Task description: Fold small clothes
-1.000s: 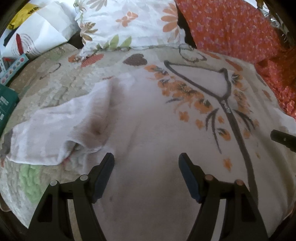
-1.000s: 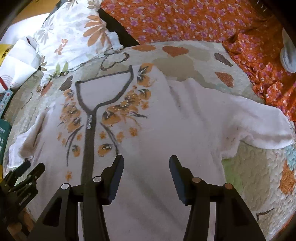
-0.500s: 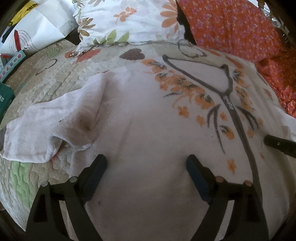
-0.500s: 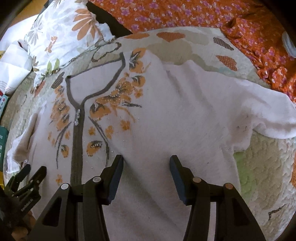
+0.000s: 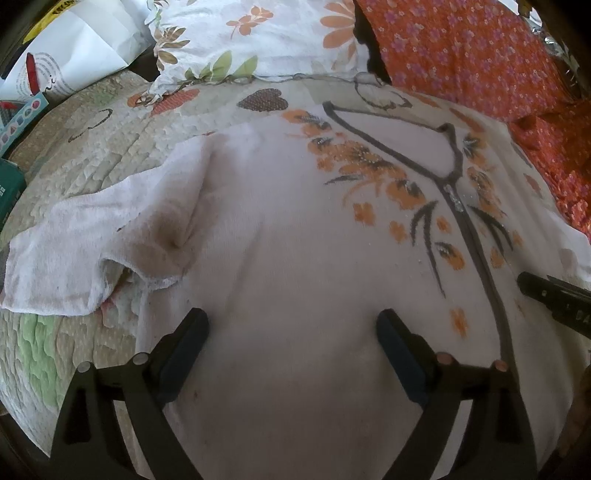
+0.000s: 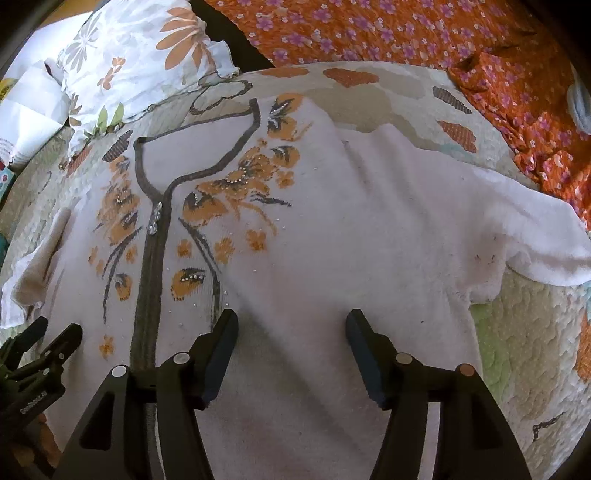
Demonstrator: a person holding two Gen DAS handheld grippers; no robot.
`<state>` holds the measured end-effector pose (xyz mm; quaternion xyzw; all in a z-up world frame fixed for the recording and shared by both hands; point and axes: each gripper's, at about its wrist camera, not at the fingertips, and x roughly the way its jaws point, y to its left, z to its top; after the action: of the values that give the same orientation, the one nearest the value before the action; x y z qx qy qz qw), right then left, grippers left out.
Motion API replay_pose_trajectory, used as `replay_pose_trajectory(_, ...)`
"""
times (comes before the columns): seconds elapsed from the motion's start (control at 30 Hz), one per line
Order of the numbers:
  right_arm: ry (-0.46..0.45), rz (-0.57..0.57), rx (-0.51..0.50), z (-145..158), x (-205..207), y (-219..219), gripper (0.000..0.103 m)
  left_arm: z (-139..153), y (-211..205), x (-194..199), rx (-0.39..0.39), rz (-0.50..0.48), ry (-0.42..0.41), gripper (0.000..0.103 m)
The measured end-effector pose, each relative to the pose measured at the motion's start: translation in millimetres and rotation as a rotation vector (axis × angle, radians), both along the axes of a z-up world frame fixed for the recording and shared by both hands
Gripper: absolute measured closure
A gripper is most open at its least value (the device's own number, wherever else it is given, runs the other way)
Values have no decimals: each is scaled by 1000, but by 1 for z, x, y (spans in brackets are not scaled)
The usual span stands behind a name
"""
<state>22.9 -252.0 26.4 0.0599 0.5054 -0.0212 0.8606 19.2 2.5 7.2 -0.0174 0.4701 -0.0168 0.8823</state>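
A white top point(image 5: 295, 229) with orange flowers and a dark grey neckline lies spread flat, front side up, on a quilted bedcover point(image 5: 110, 136). In the left wrist view the left gripper point(image 5: 291, 332) is at 6 o'clock, above the lower body of the top; its jaws are apart and opening, nothing is clamped between them, only the flat cloth lies under the gap. One short sleeve point(image 5: 74, 258) is rumpled at 9 o'clock, and the flower print point(image 5: 369, 170) is toward 1 o'clock. At 3 o'clock a black finger of the right gripper point(image 5: 550, 295) enters this view. In the right wrist view the right gripper point(image 6: 291, 328) is also at 6 o'clock over the top point(image 6: 351, 229), with jaws apart and opening, holding nothing. The other sleeve point(image 6: 524, 229) reaches out to 3 o'clock, and the left gripper point(image 6: 40, 347) shows at 8 o'clock. A floral pillow point(image 6: 129, 62) lies at 11 o'clock, and an orange flowered cloth point(image 6: 406, 33) at 1 o'clock
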Motion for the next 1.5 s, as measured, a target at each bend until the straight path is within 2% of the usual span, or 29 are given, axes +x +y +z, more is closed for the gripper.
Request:
replay_pose_trajectory(0.4,-10,20,-44,-3,0,8,27,0,0,-2,-6,-6,13,10)
replay_pose_trajectory(1.5,-24,17,-84,-7,0,11,16,0,-1,-3,-6,-5,15,9)
